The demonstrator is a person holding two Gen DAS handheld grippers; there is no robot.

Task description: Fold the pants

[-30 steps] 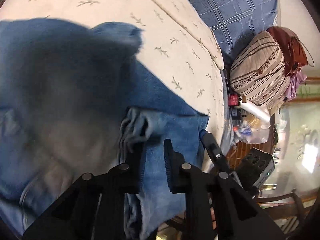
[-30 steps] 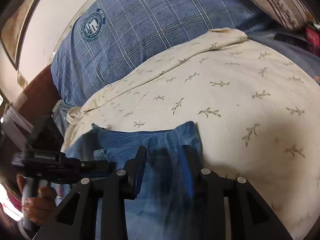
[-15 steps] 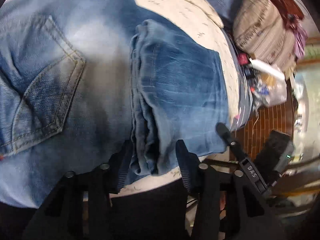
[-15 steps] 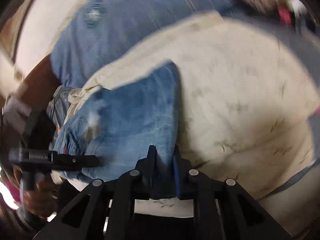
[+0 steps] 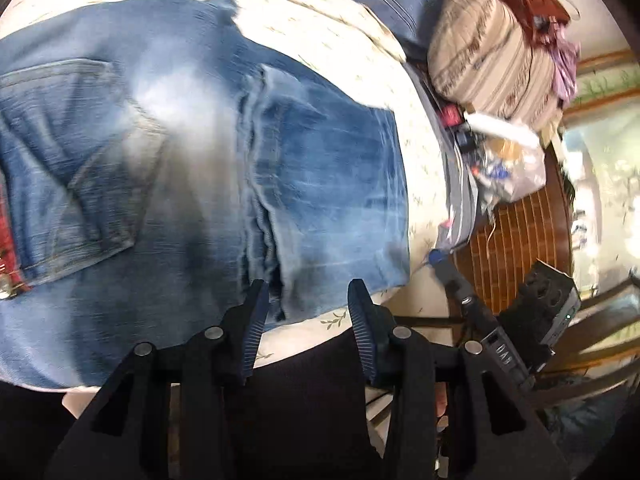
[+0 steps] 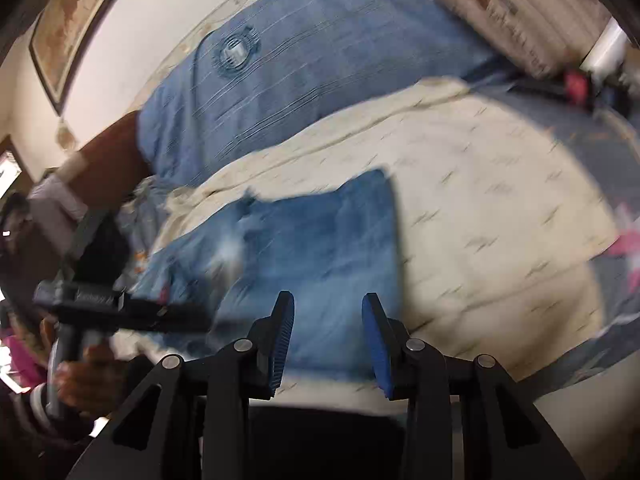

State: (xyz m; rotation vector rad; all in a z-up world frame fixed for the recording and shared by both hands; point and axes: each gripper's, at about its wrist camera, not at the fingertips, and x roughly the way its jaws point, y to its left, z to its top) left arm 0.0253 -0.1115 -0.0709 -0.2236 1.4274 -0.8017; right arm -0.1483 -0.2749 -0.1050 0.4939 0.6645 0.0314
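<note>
The blue jeans (image 5: 192,168) lie folded on the cream bedspread (image 5: 352,64), back pocket up at the left and the leg ends doubled over at the right. My left gripper (image 5: 306,300) is open and empty just above the near edge of the folded leg. In the right wrist view the jeans (image 6: 320,248) lie flat ahead, and my right gripper (image 6: 328,316) is open and empty over their near edge. The left gripper (image 6: 120,308), held in a hand, shows at the left of that view.
A blue plaid pillow (image 6: 320,68) lies beyond the bedspread. A striped bag (image 5: 492,52), a plastic bag with clutter (image 5: 508,164) and a wooden floor (image 5: 516,240) are at the bed's right side. The right gripper (image 5: 500,332) sits by the bed edge.
Both grippers have let go of the jeans and opened. The folded leg section now rests on the bed, and both grippers have drawn back toward the near edge.
</note>
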